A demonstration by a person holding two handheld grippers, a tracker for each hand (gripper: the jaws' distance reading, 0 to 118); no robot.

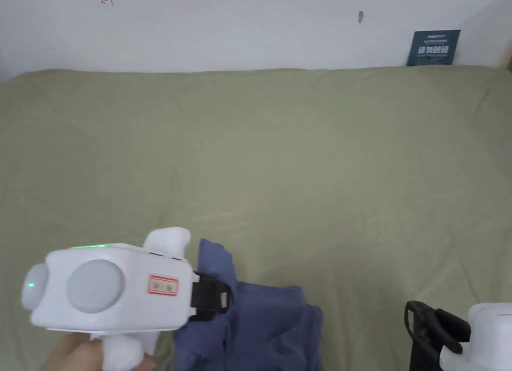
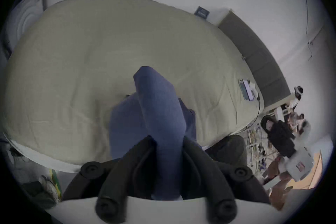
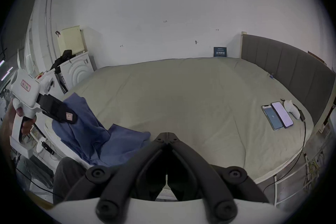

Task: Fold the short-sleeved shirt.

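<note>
A blue short-sleeved shirt (image 1: 260,317) lies bunched at the near edge of the olive-green bed (image 1: 280,157). My left gripper (image 1: 220,299) is shut on a fold of it and holds that part lifted, so the cloth stands up between the black jaws in the left gripper view, shirt (image 2: 160,111), gripper (image 2: 168,138). From the right gripper view the shirt (image 3: 101,138) drapes down from the left gripper (image 3: 71,118). My right gripper (image 3: 166,134) is shut with nothing in it, hovering over the bed to the right of the shirt; it also appears at the bottom right of the head view (image 1: 417,322).
Two phones (image 3: 278,117) and a small white device lie near the right edge of the bed, by a grey headboard (image 3: 291,68). A blue sign (image 1: 433,47) leans on the white wall. A washing machine (image 3: 78,69) stands left of the bed.
</note>
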